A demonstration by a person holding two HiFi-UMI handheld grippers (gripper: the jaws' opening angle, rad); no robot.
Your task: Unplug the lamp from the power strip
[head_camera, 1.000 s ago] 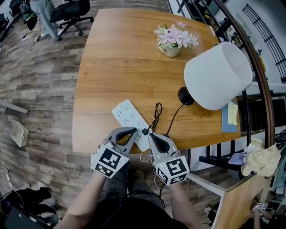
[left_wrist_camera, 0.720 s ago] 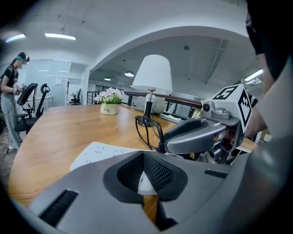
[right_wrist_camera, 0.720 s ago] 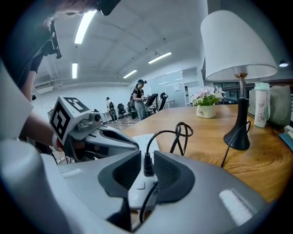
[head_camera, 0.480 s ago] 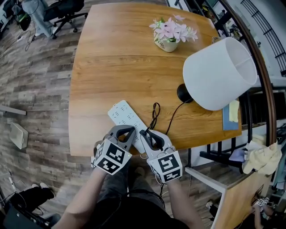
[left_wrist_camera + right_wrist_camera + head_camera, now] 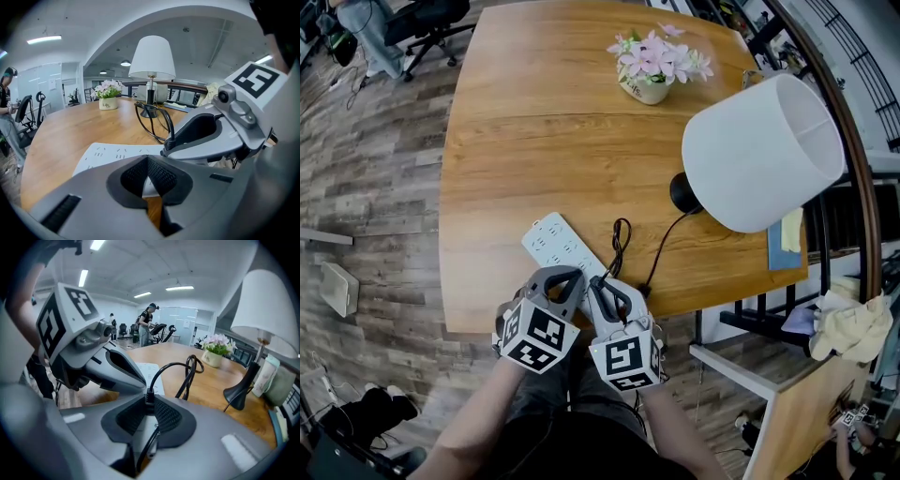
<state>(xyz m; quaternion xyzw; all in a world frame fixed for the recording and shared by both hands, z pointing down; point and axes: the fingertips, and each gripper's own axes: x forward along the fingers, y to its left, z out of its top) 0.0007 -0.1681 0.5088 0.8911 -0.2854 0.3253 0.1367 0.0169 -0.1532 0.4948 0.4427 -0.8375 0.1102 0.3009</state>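
Note:
The white power strip (image 5: 555,242) lies slantwise near the table's front edge. The lamp (image 5: 764,150), with a white shade and a black base, stands at the right, and its black cord (image 5: 621,239) loops back to the strip. In the right gripper view the lamp's black plug (image 5: 149,394) sits between the pads of my right gripper (image 5: 149,403), which has just been closing and now pinches it. White strip shows below the plug. My left gripper (image 5: 572,274) is shut and empty, its tips over the strip's near end (image 5: 112,152), close beside the right gripper (image 5: 598,282).
A pot of pink flowers (image 5: 654,70) stands at the table's far side. A blue book with a yellow note (image 5: 786,239) lies at the right edge under the shade. Office chairs (image 5: 422,23) stand on the wood floor at the far left.
The right gripper has shifted left, closer to the left gripper, and its jaws opened and came in around the plug. Both grippers have sunk toward the strip.

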